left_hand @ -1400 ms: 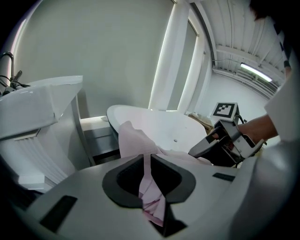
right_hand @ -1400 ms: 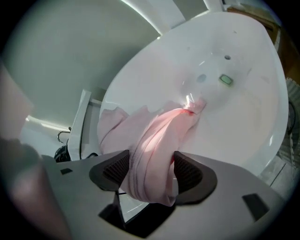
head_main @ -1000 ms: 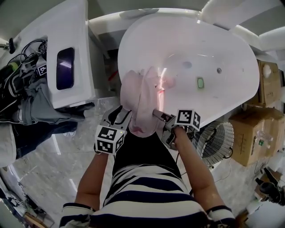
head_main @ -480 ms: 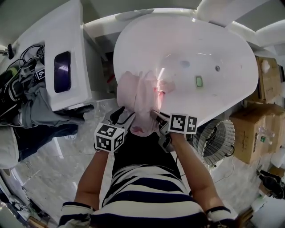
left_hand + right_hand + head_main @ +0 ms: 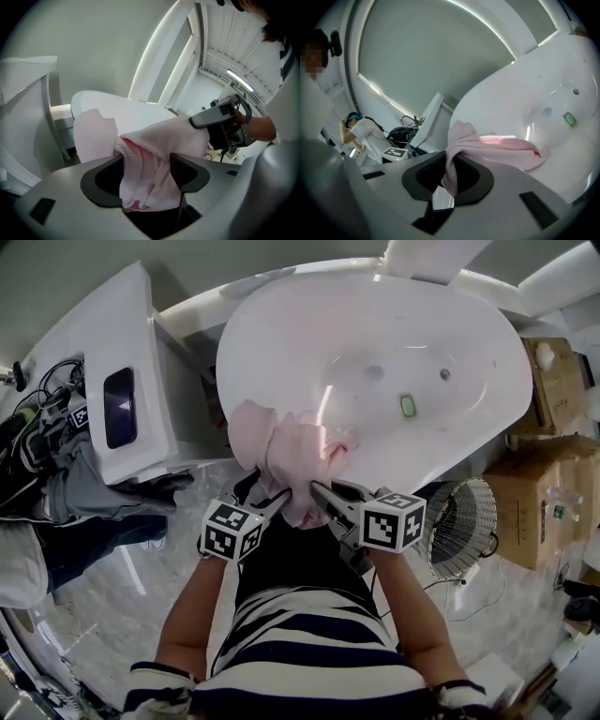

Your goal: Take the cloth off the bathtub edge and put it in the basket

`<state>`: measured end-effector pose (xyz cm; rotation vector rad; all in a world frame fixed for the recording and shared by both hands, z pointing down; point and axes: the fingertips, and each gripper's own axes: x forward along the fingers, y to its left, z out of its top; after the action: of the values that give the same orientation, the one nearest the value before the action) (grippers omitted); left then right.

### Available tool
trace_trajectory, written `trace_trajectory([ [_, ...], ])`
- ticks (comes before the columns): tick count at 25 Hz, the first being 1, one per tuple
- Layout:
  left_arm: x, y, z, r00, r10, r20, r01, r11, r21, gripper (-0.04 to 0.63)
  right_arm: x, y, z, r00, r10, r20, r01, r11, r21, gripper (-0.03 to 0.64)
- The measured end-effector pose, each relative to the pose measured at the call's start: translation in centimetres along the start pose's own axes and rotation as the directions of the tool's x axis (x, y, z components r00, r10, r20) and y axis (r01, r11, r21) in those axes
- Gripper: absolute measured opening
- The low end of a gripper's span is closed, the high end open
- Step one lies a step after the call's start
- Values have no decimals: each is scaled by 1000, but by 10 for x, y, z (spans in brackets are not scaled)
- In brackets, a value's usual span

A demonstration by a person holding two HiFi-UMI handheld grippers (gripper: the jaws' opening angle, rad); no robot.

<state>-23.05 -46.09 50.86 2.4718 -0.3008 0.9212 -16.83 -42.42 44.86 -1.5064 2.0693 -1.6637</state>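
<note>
nearest, the right tongs have just been closing and now pinch a fold of the pink cloth between their pads, where a second ago they stood wide beside its hanging end. just to their left, the left tongs have just been opening; the cloth hangs loosely in their gap, not squeezed. so the hold seems to have passed to the right. beyond both tongs the rest of the cloth lies draped over the bathtub edge, bunched higher than before — not yet lifted clear. no basket shows that i can be sure of.
</note>
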Motion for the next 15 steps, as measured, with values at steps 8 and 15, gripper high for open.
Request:
trace_trajectory([
  [8,5,12,-2,980,195,-30,-192,978,84,242,-52,34,6,996,60,67,-52,992,-115,61],
  [15,8,9,-12,945,326,-22,-323,942,90,122,-74,35,-12,994,26,102,-15,994,-105,61],
])
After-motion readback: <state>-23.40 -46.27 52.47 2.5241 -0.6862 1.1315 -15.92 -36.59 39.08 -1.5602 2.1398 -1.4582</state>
